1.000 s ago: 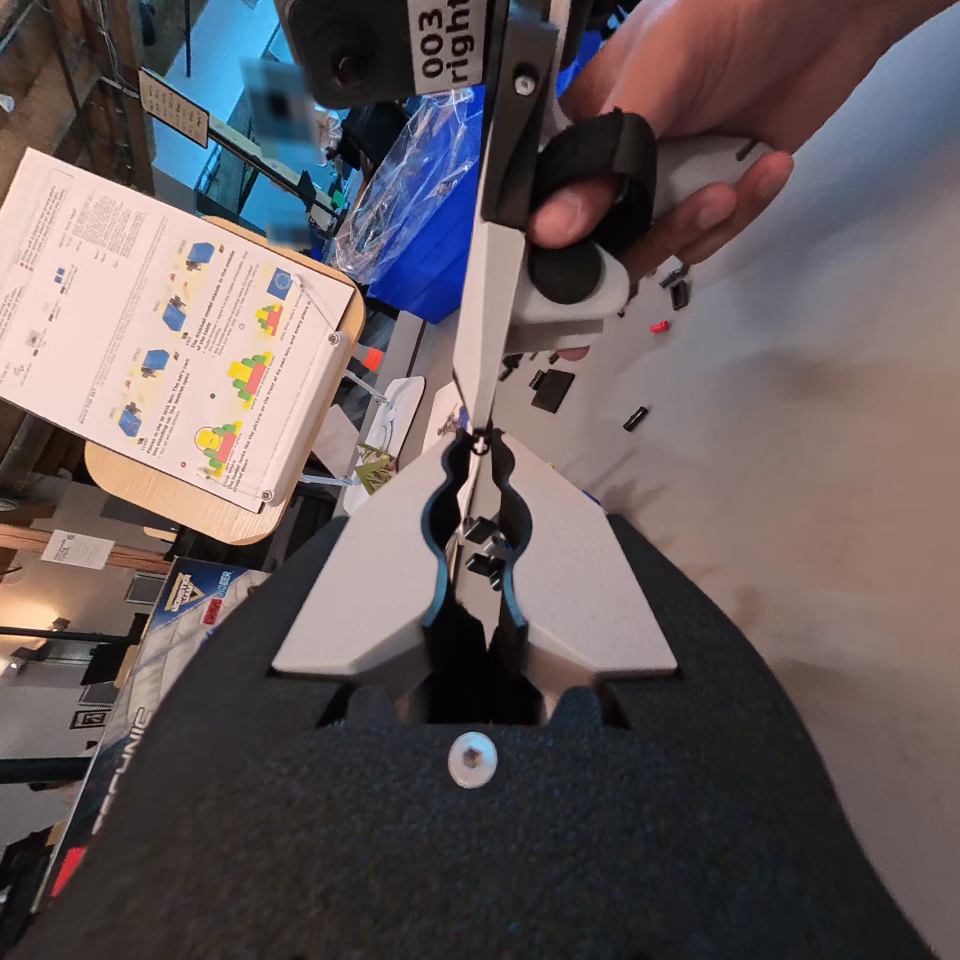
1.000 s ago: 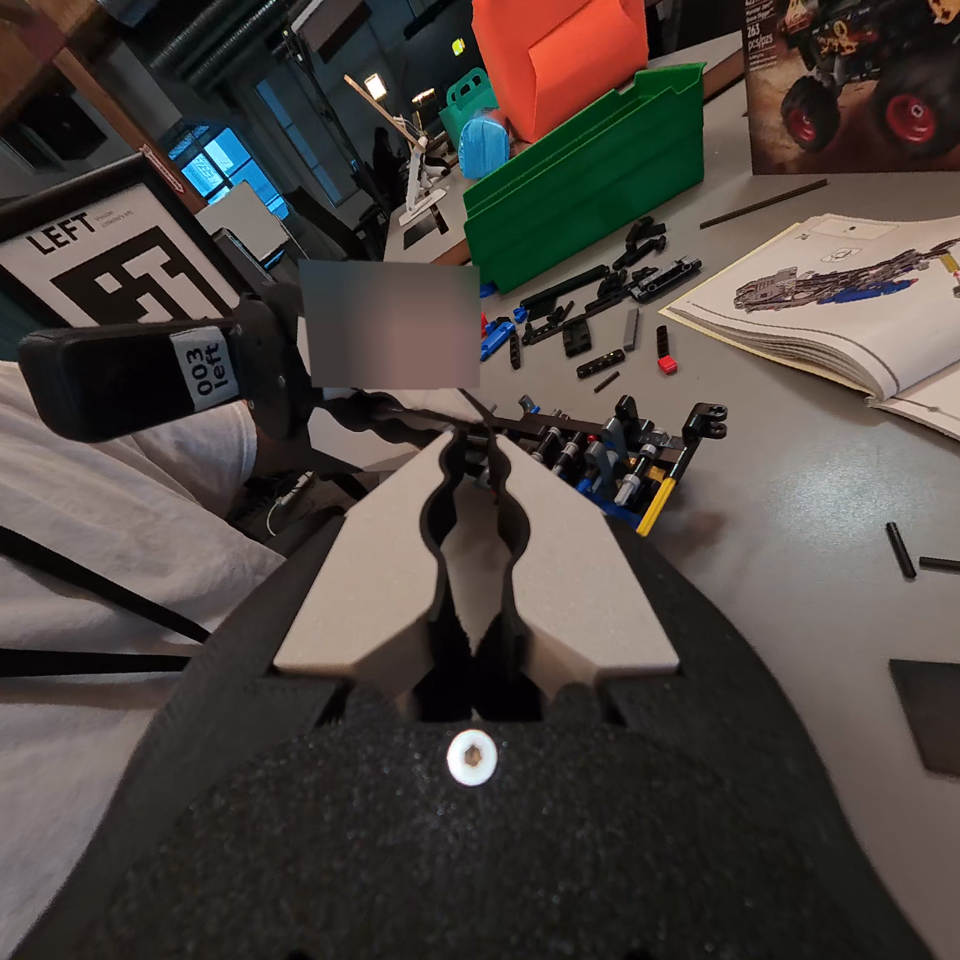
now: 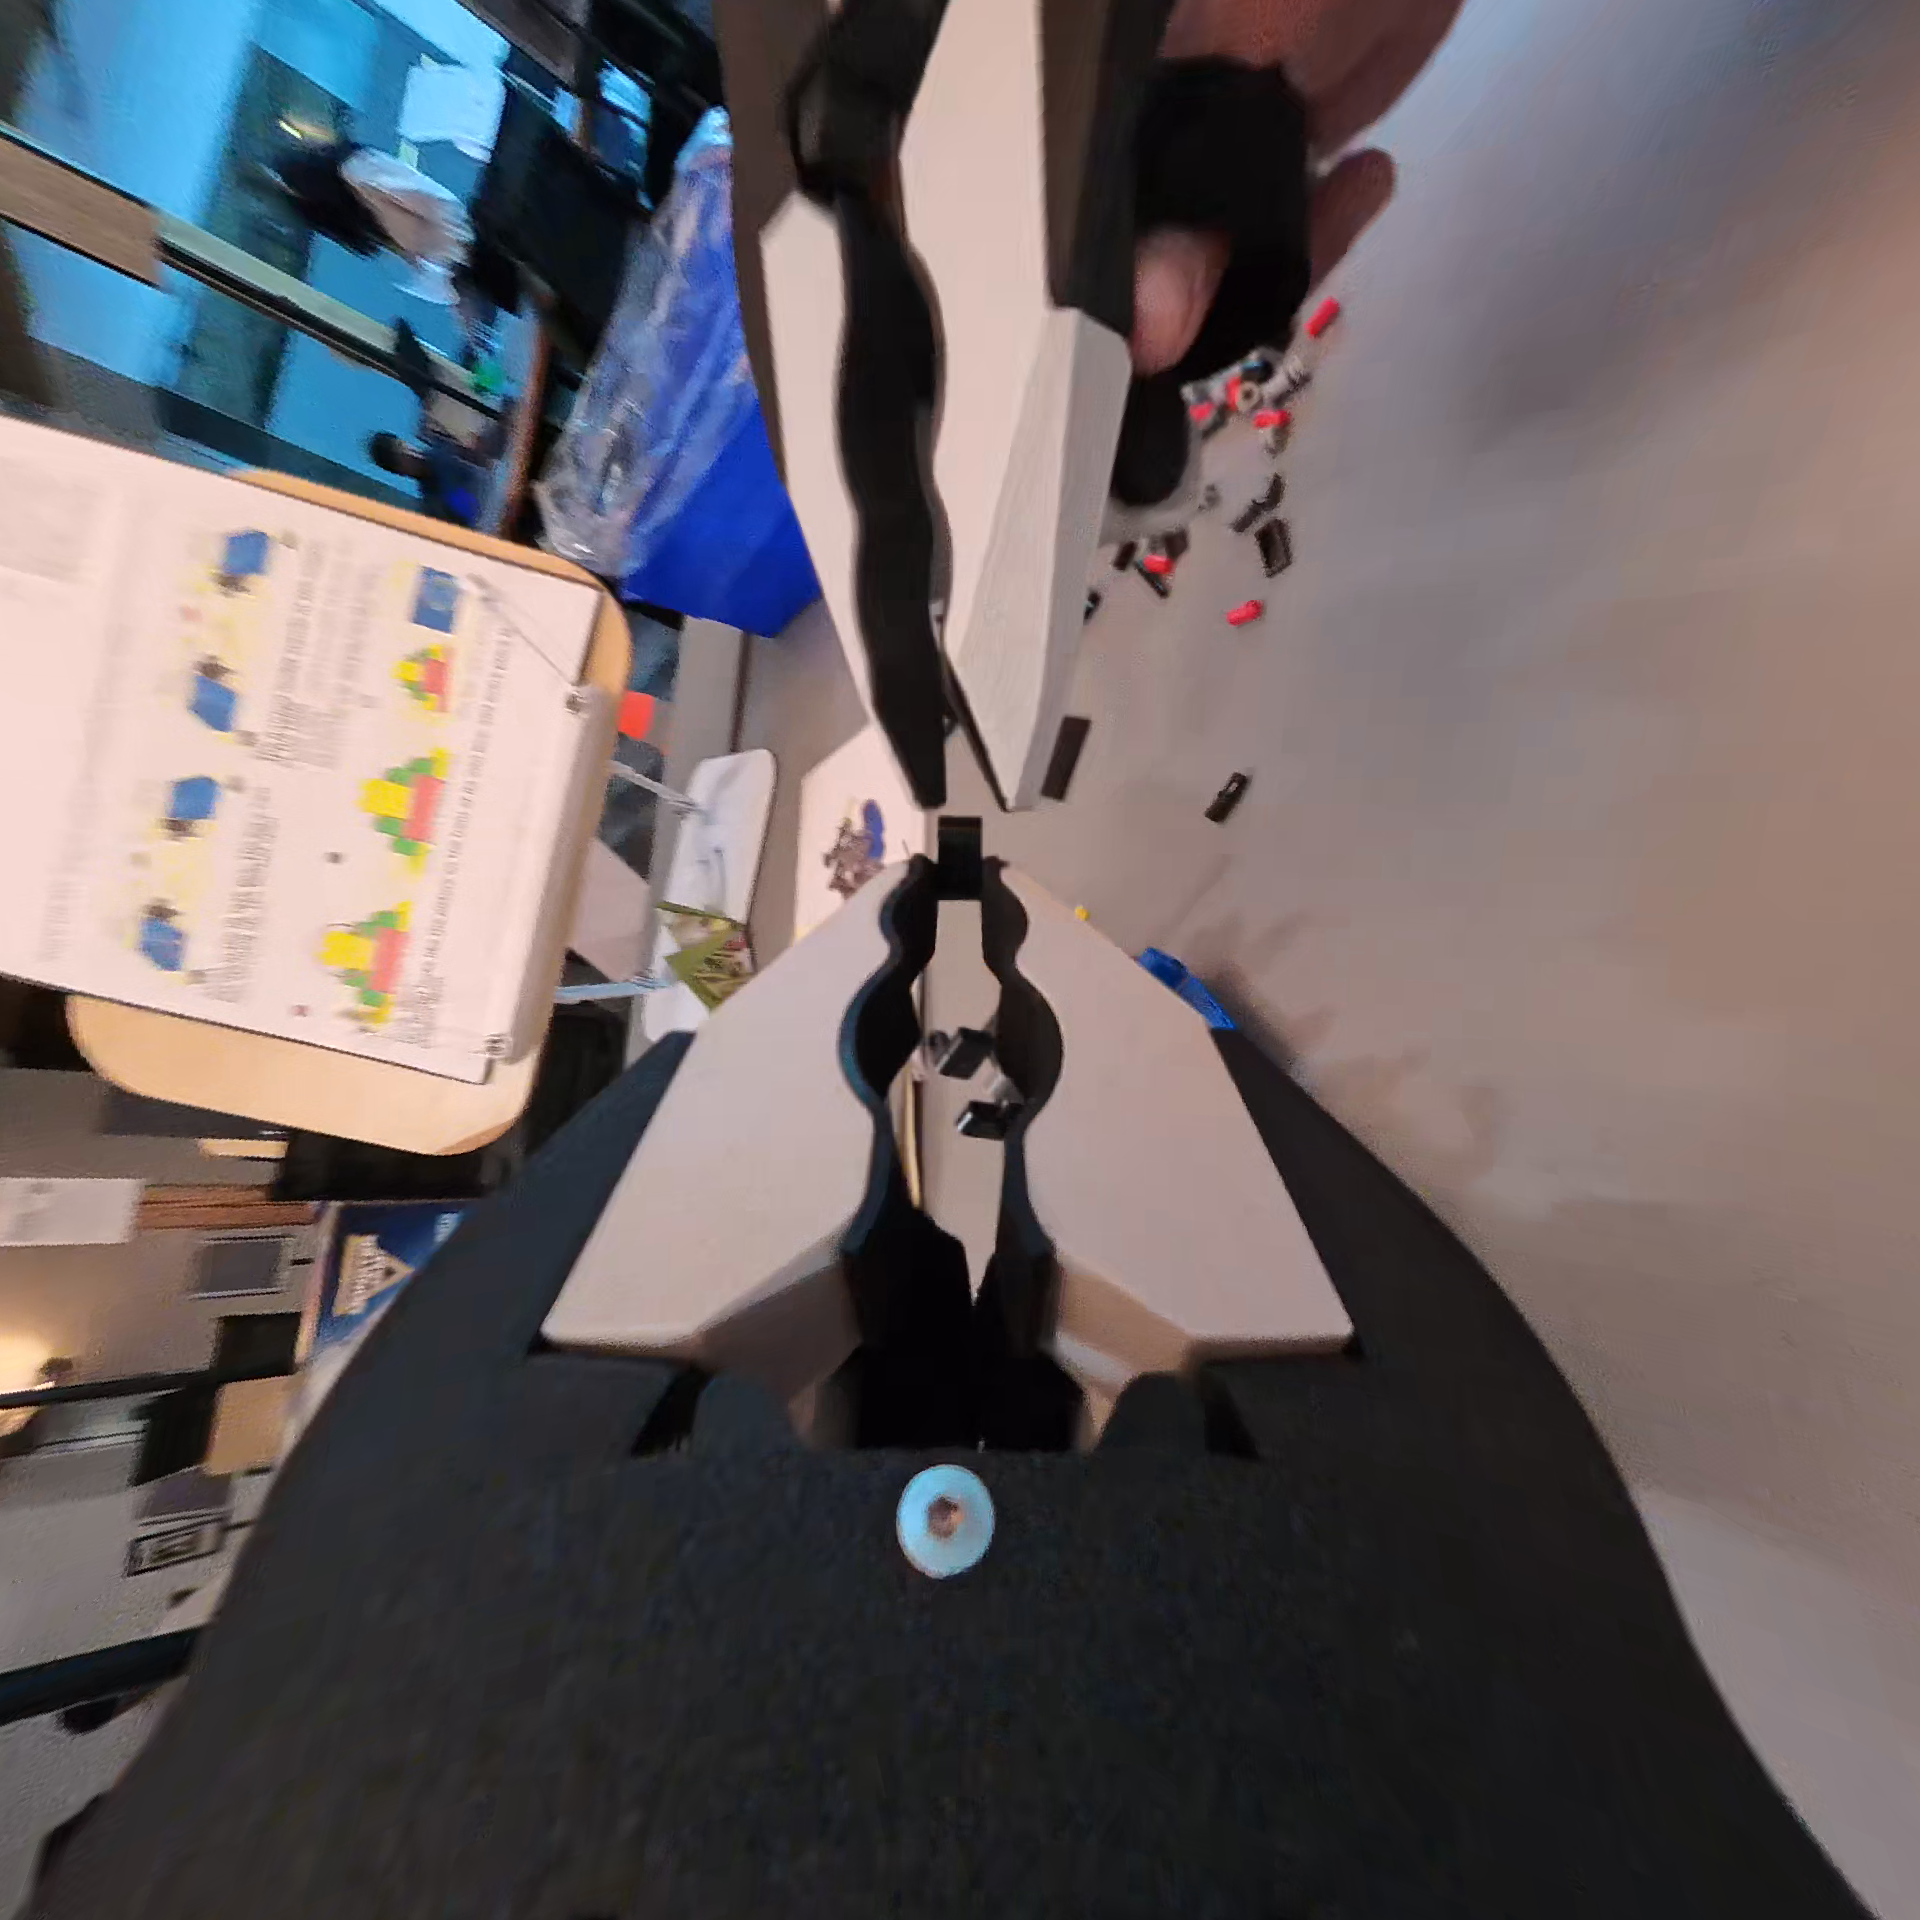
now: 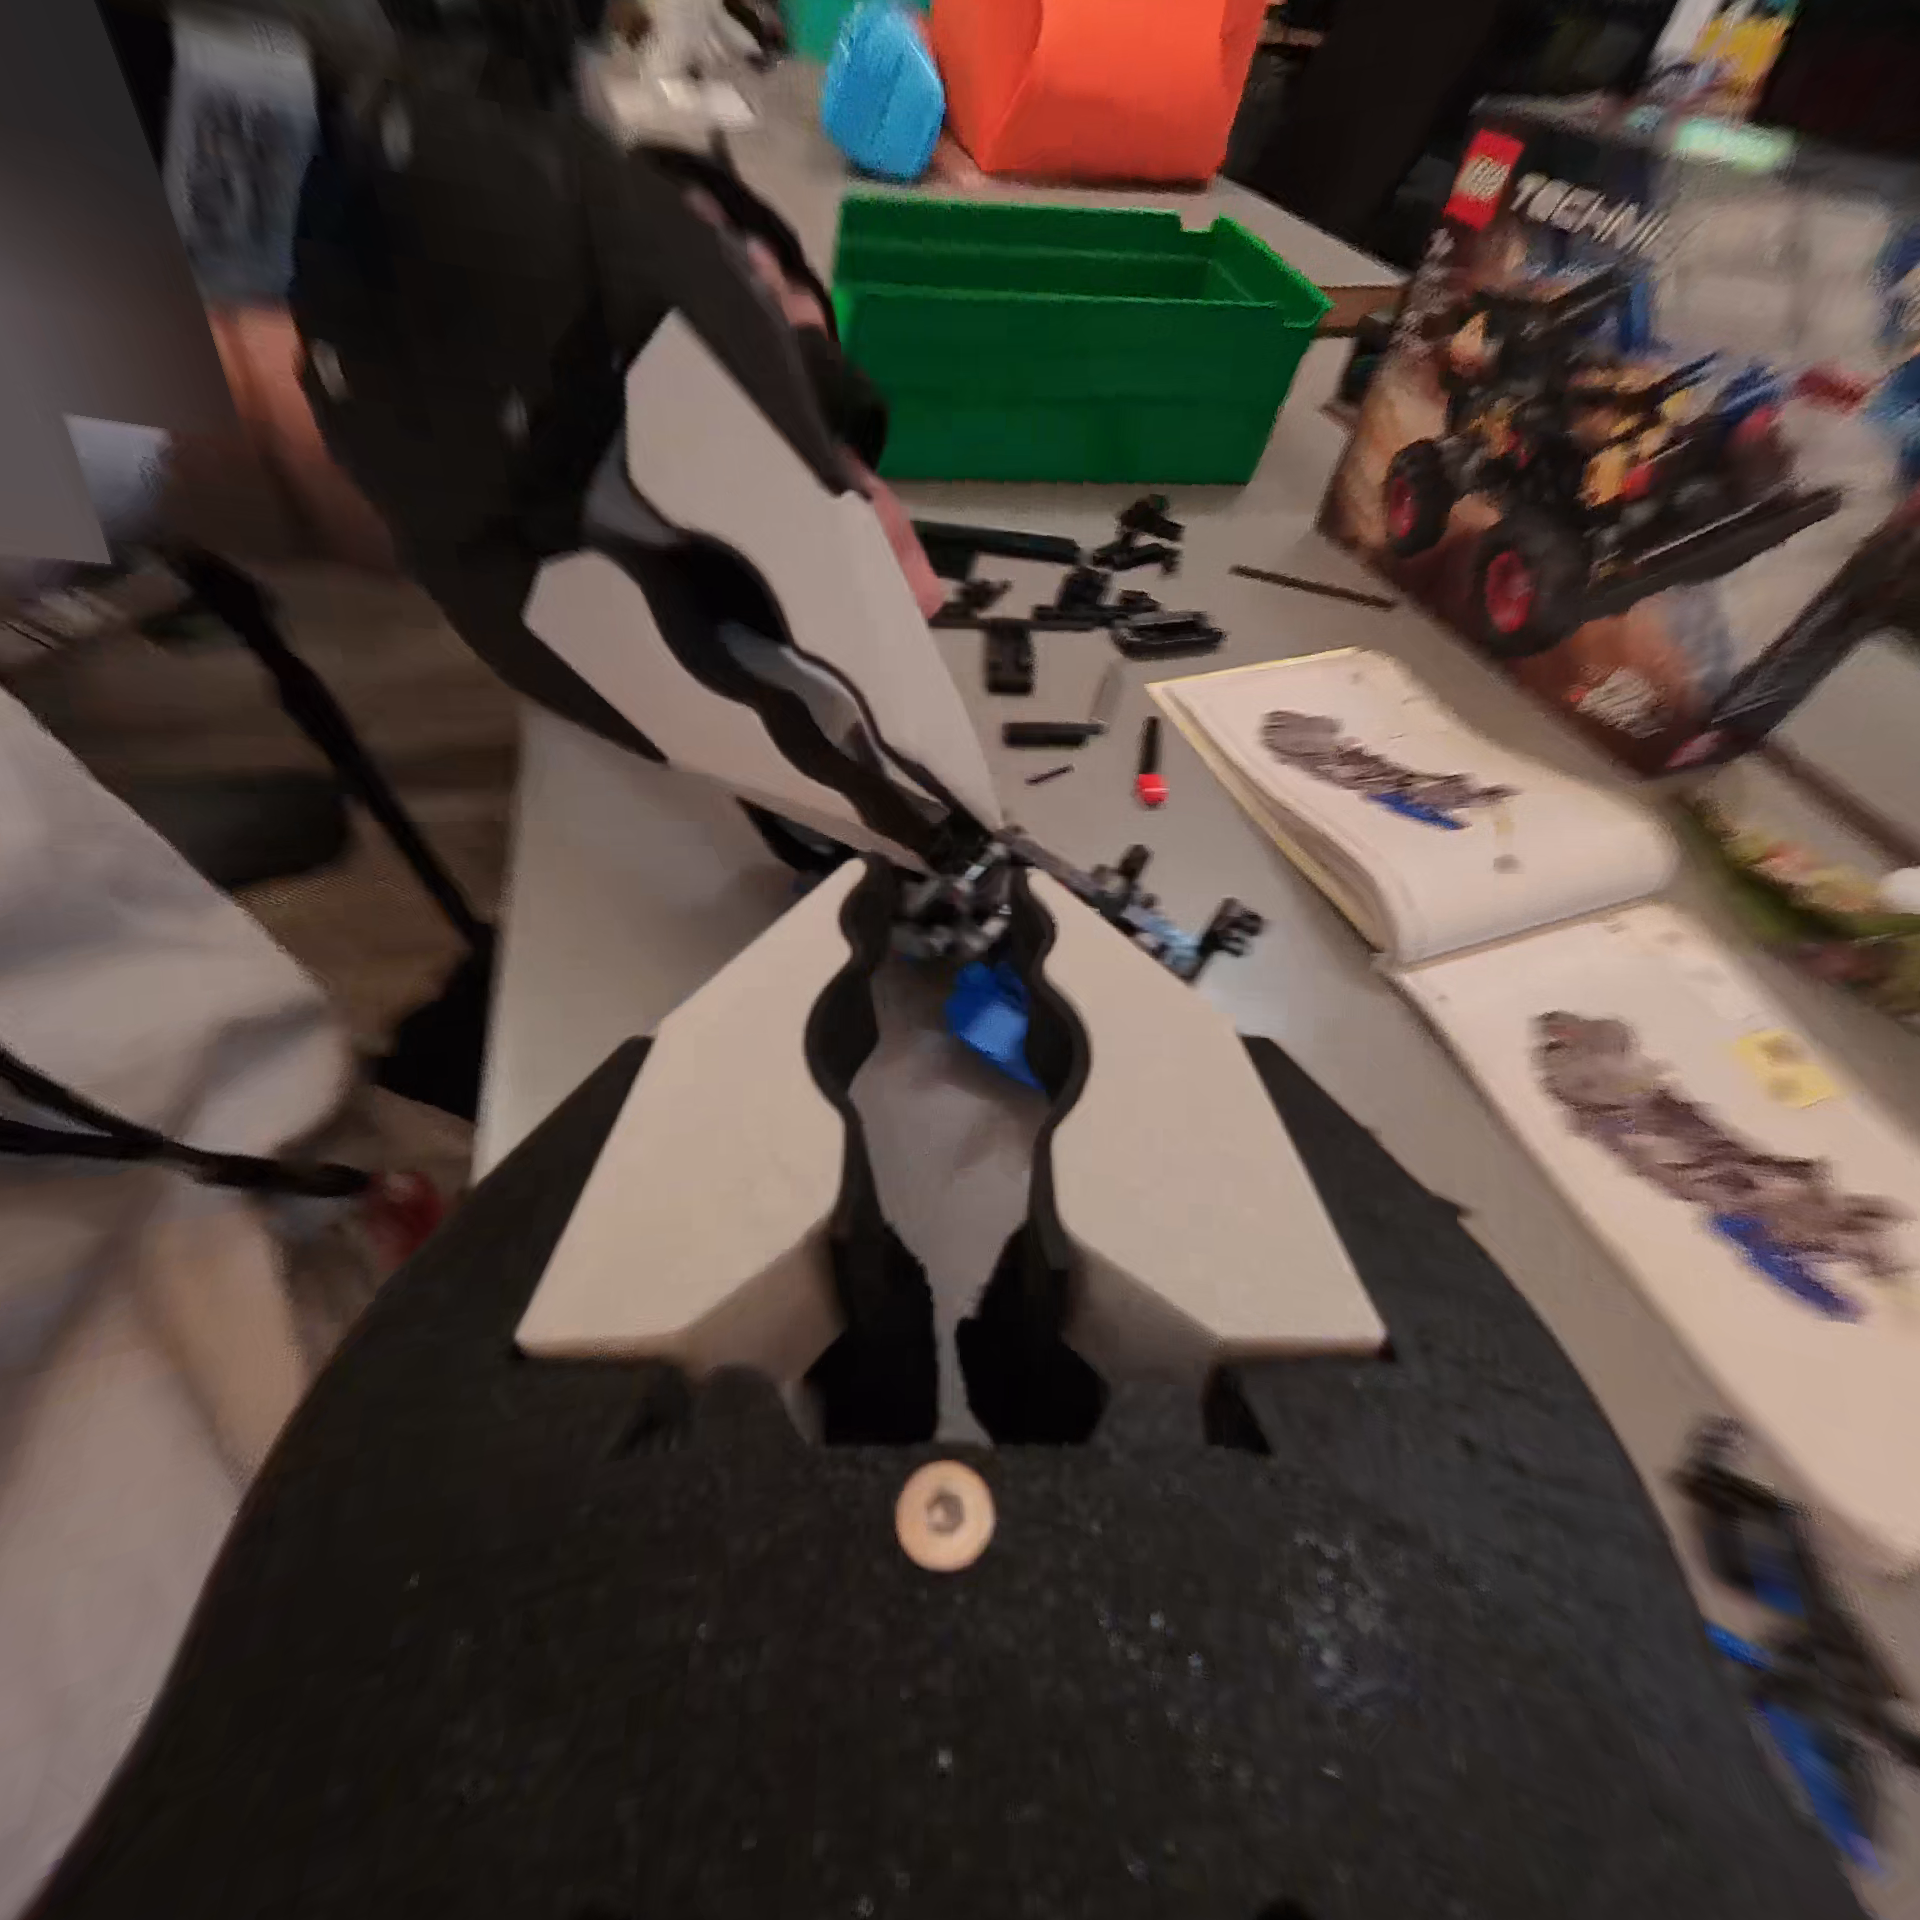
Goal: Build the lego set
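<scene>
Item: small black plastic lego piece (image 3: pixel 957 854), pinched at the tips of our left gripper (image 3: pixel 954 883), long axis pointing straight at our right gripper (image 3: pixel 961 805), just beyond it, tips nearly together, holding nothing we can tell. Black-and-blue lego chassis (image 4: pixel 1091 914) lies directly beneath the piece.

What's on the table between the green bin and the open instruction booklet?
Loose black lego pieces and one red-tipped pin lie scattered on the grey table between the green bin and the booklet; the right wrist view shows it.
</scene>
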The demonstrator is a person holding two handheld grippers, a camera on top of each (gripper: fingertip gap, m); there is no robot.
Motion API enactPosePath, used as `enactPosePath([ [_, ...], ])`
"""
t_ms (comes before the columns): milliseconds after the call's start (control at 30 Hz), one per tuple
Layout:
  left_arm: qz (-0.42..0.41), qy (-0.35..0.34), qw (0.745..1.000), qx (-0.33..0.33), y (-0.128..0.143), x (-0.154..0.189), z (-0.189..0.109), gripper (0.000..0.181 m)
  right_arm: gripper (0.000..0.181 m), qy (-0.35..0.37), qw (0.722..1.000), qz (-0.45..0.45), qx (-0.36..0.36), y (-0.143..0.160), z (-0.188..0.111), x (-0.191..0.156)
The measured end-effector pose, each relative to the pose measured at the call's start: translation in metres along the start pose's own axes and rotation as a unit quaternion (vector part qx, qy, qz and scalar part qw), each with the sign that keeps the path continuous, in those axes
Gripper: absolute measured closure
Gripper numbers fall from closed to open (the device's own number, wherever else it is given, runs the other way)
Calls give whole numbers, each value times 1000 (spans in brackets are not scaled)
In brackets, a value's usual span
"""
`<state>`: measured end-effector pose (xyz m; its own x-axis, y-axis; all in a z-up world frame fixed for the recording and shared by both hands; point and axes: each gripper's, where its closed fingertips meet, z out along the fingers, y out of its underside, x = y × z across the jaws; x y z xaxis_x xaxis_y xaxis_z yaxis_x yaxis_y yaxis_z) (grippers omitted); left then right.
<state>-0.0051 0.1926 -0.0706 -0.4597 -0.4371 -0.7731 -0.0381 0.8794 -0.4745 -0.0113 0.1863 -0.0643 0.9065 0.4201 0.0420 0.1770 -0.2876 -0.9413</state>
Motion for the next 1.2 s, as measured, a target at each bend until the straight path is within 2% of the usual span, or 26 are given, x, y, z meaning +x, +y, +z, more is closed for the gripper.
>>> enactPosePath([
  [100, 24, -49, 998, 6, -6, -3, -2, 175, 154, -67, 992, 106, 28, -2, 4, -5],
  [200, 38, -79, 996, -1, -6, -6, -3, 175, 168, -86, 984, 149, 53, -7, 5, -6],
  [233, 37, -79, 996, -1, -6, -6, -3, 175, 174, -81, 985, 145, 50, -6, 5, -4],
  [367, 45, -86, 995, -4, -6, -4, -2, 175, 175, -65, 988, 130, 43, -4, 5, -5],
  [833, 57, -73, 996, 4, -7, -2, 0, 175, 175, -93, 985, 139, 41, -3, 2, -6],
  [900, 1, -63, 998, 8, 2, -16, 1, 175, 172, -69, 987, 138, 40, -5, -1, 4],
  [933, -34, -68, 997, 4, 14, -31, 1, 175, 162, -48, 989, 135, 33, -2, -4, 13],
  [1000, -142, -67, 987, 20, 41, -64, 0, 175, 163, 2, 992, 115, -47, 28, -7, 28],
  [1067, -274, -37, 960, 43, 74, -86, 1, 175, 165, 77, 983, 91, -136, 69, -9, 41],
  [1133, -381, -15, 921, 80, 102, -100, 1, 175, 165, 104, 975, 104, -167, 94, -10, 36],
  [1200, -448, 2, 888, 102, 126, -99, 4, 175, 165, 116, 970, 132, -169, 108, -9, 30],
])
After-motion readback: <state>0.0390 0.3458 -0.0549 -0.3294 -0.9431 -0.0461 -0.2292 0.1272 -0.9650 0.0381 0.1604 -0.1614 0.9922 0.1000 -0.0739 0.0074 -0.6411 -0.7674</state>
